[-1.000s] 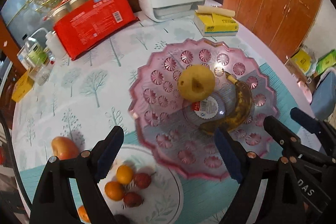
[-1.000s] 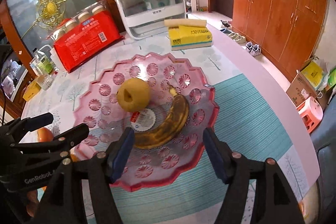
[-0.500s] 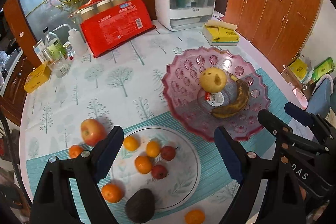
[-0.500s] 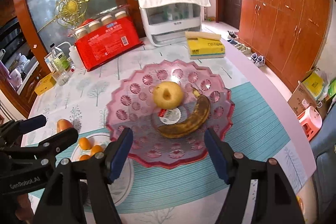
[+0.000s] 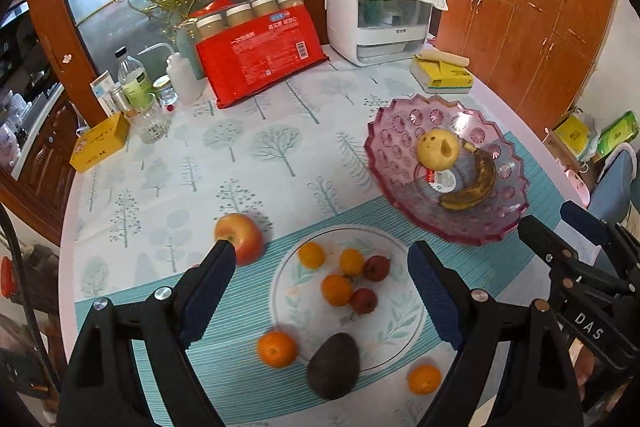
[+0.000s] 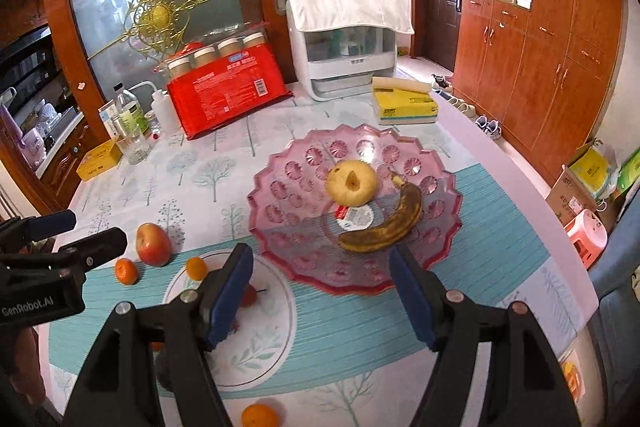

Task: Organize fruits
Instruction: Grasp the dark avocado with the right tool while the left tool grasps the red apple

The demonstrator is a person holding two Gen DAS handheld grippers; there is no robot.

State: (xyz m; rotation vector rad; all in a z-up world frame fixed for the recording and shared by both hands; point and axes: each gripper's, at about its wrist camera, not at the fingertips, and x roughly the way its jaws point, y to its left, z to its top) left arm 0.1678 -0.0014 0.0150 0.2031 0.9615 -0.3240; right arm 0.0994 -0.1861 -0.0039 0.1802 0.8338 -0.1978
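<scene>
A pink glass bowl (image 5: pixel 400 163) (image 6: pixel 288 187) holds a yellow pear (image 5: pixel 437 149) (image 6: pixel 351 183) and a brown-spotted banana (image 5: pixel 474 187) (image 6: pixel 388 227). A white plate (image 5: pixel 400 319) (image 6: pixel 272 339) holds small oranges (image 5: pixel 337 289) and small red fruits (image 5: pixel 376 268), with a dark avocado (image 5: pixel 333 365) on its near rim. A red apple (image 5: pixel 239 238) (image 6: pixel 153 243) and loose oranges (image 5: pixel 277 348) (image 6: pixel 126 271) lie on the table. My left gripper (image 5: pixel 320 295) is open above the plate. My right gripper (image 6: pixel 322 291) is open and empty, short of the bowl.
A red package (image 5: pixel 260 59), a white appliance with a cloth (image 5: pixel 380 11), a yellow tissue pack (image 5: pixel 442 77), bottles and a glass (image 5: pixel 136 87), and a yellow box (image 5: pixel 100 143) stand along the table's far side. The table's right edge (image 6: pixel 520 195) curves close to the bowl.
Both grippers have pulled back and up from the pink bowl, and the white plate, the apple and the loose oranges have come into view. Both stayed open.
</scene>
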